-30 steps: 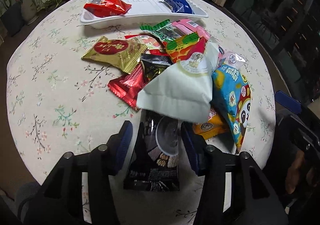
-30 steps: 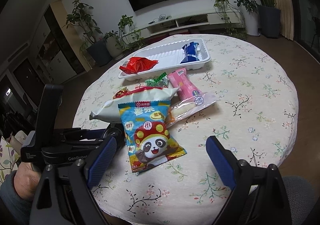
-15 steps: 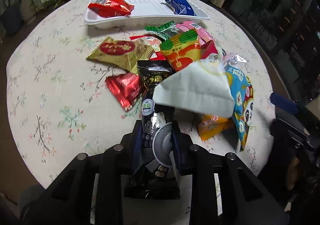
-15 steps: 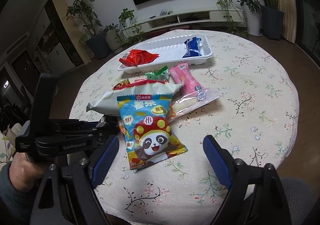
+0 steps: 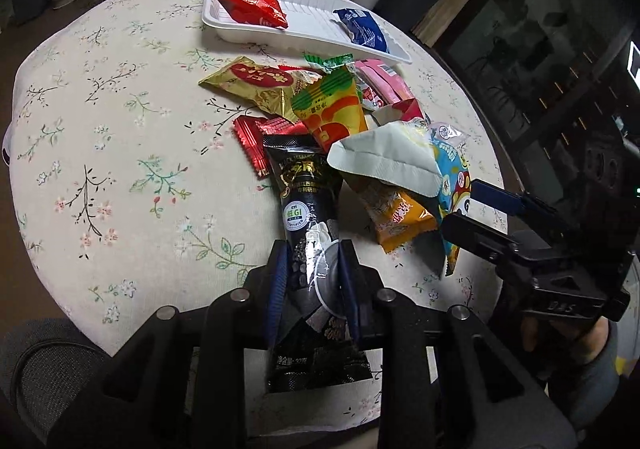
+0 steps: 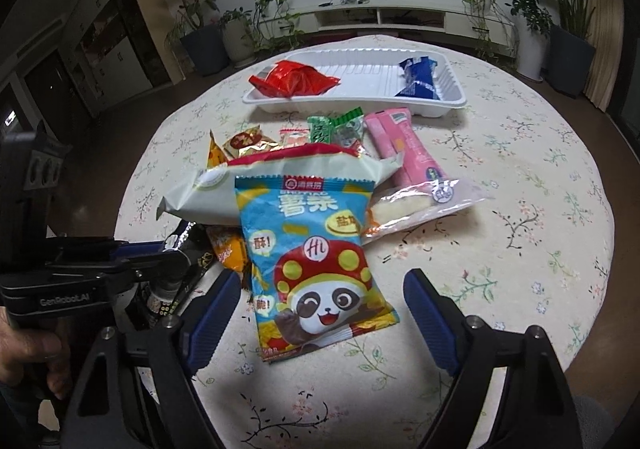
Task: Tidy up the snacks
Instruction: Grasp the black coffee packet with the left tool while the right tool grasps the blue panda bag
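Observation:
My left gripper (image 5: pixel 314 269) is shut on a long black snack packet (image 5: pixel 306 205), held at the near edge of the snack pile. The pile holds a white bag (image 5: pixel 386 159), an orange-green packet (image 5: pixel 334 109), a gold packet (image 5: pixel 256 83), a red packet (image 5: pixel 256 135) and a pink one (image 5: pixel 386 83). The white tray (image 5: pixel 304 37) at the far side holds a red packet (image 5: pixel 250 5) and a blue packet (image 5: pixel 362 29). My right gripper (image 6: pixel 320 309) is open, its fingers either side of the blue panda bag (image 6: pixel 316 269) lying on the table.
The round table has a floral cloth (image 5: pixel 120 169) with its edge close behind both grippers. The left gripper body (image 6: pixel 80 273) sits just left of my right gripper. A clear-wrapped bun (image 6: pixel 416 205) lies right of the pile. Plants and a TV stand are behind the table.
My left gripper closed on the black packet and drew it out from under the white bag. My right gripper moved a little closer to the panda bag, still open.

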{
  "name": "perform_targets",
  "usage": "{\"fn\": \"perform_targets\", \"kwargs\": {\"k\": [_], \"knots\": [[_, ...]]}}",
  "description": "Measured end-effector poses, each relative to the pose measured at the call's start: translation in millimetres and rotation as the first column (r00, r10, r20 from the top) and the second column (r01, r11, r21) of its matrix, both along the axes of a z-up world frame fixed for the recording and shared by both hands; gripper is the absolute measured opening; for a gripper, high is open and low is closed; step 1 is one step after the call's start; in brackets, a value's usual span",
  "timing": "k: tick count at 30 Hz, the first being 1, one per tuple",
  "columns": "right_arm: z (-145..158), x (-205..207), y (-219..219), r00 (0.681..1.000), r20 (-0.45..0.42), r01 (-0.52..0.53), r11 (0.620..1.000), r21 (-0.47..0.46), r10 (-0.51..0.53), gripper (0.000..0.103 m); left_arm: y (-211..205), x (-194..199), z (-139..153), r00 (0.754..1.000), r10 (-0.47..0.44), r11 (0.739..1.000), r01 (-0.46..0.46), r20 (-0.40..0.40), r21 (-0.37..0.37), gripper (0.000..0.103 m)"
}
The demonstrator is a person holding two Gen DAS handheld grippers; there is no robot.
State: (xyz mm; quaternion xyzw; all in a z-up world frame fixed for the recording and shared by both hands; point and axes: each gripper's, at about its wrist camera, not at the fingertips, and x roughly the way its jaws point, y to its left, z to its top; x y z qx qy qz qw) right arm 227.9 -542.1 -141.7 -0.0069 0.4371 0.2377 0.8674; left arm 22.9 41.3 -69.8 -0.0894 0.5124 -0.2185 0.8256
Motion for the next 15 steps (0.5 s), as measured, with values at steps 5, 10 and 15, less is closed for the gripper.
{"fn": "perform_targets", "kwargs": {"k": [5, 10, 15], "knots": [[-3, 3, 5, 1.000, -0.001, -0.012, 1.000, -0.025, 0.012, 0.086, -3, -2, 0, 1.000, -0.014, 0.998, 0.013, 0.005, 0.057, 0.024], [-4, 4, 6, 1.000, 0.001, -0.003, 0.999, -0.039, 0.003, 0.086, -17, 3, -4, 0.999, -0.033, 0.990, 0.033, -0.003, 0.137, 0.027], [-6, 3, 11, 1.000, 0.004, -0.019, 0.998, -0.067, 0.019, 0.086, -27, 12, -4, 0.998, -0.060, 0.980, 0.056, 0.016, 0.192, 0.027]]}}
